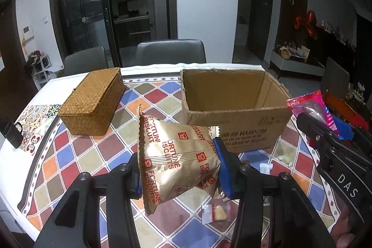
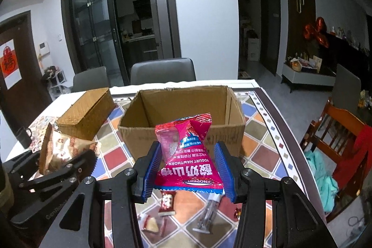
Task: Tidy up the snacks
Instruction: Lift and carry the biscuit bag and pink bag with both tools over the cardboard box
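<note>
My left gripper point(image 1: 180, 169) is shut on a gold Fortune Biscuits packet point(image 1: 176, 162), held above the table just in front of the open cardboard box point(image 1: 234, 129). My right gripper point(image 2: 188, 166) is shut on a pink yogurt hawthorn packet point(image 2: 188, 155), held up before the same box point(image 2: 183, 138), whose inside looks bare where I can see it. In the left wrist view the pink packet point(image 1: 311, 106) and the right gripper's fingers point(image 1: 313, 131) show at the right edge. The right wrist view shows the gold packet point(image 2: 62, 150) at the left.
A closed woven basket point(image 1: 93, 101) sits left of the box. Small wrapped snacks point(image 1: 216, 213) point(image 2: 167, 201) lie on the colourful checked tablecloth point(image 1: 81, 155) below the grippers. A dark mug point(image 2: 23, 136) stands at the left edge. Grey chairs point(image 1: 169, 52) line the far side, a wooden chair point(image 2: 337, 131) stands right.
</note>
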`<state>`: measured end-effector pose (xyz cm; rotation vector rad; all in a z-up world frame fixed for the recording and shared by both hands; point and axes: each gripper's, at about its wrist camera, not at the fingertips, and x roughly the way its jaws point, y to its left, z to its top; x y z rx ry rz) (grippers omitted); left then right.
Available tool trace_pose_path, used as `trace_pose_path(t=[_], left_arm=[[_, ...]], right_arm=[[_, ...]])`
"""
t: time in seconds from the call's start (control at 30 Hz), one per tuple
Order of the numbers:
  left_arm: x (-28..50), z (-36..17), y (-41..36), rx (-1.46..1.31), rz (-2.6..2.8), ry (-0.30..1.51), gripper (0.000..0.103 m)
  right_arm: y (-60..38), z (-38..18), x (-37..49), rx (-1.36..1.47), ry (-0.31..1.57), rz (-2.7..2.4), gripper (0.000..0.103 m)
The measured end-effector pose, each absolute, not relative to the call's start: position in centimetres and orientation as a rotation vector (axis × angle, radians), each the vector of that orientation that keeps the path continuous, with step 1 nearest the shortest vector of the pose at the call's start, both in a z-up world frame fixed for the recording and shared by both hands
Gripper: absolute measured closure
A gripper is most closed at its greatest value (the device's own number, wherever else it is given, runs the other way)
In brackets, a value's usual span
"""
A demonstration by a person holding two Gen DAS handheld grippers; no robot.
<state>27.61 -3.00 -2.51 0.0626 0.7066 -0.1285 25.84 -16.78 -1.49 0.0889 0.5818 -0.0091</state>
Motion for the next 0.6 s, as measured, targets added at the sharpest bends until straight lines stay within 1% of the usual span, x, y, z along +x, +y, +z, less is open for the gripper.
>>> trace_pose_path(t=[0.6], left_arm=[[30.7, 0.0, -2.5, 0.066, -0.107, 0.676, 0.055]], right_arm=[[-16.5, 1.2, 28.7, 0.090, 0.555, 0.009, 0.054]])
